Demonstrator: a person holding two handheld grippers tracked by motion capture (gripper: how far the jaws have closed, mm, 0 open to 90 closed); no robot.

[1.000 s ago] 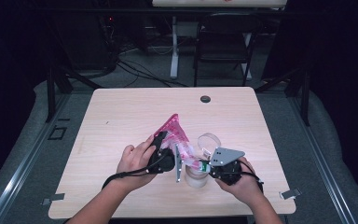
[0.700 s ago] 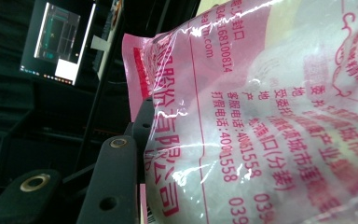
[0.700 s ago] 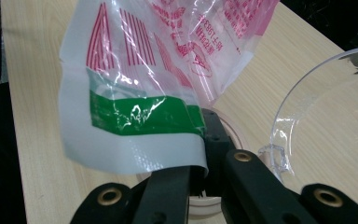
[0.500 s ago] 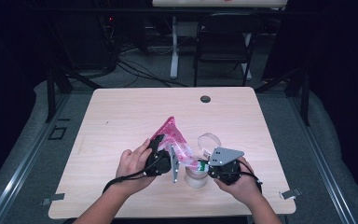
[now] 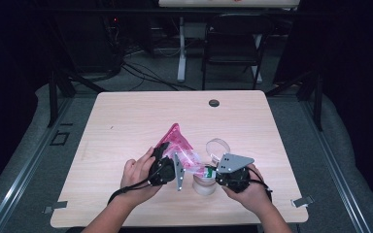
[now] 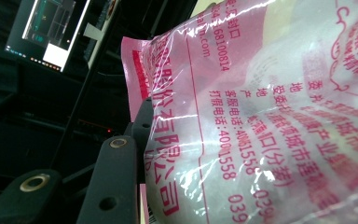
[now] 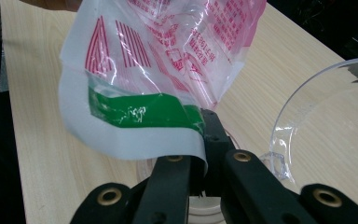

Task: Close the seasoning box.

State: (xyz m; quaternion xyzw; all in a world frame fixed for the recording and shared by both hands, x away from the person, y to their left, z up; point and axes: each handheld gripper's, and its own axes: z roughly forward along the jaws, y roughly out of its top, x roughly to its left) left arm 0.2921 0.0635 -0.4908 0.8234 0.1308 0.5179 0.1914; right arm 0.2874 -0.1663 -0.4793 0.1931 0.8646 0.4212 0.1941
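Gripping pink bag [image 5: 182, 148]: left tool [image 5: 171, 167], right tool [image 5: 212, 171]; clear cup [image 5: 205, 183] beneath.

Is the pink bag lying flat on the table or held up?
Held up: the pink bag is gripped by the left gripper and right gripper.

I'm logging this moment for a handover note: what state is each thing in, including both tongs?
pink printed plastic bag: lifted off the table, held at both ends, contents still inside
left tongs: shut on the bag's pink edge
right tongs: shut on the bag's white and green edge
clear plastic lid: lying on the table, off the container
white container: upright on the table under the bag, uncovered
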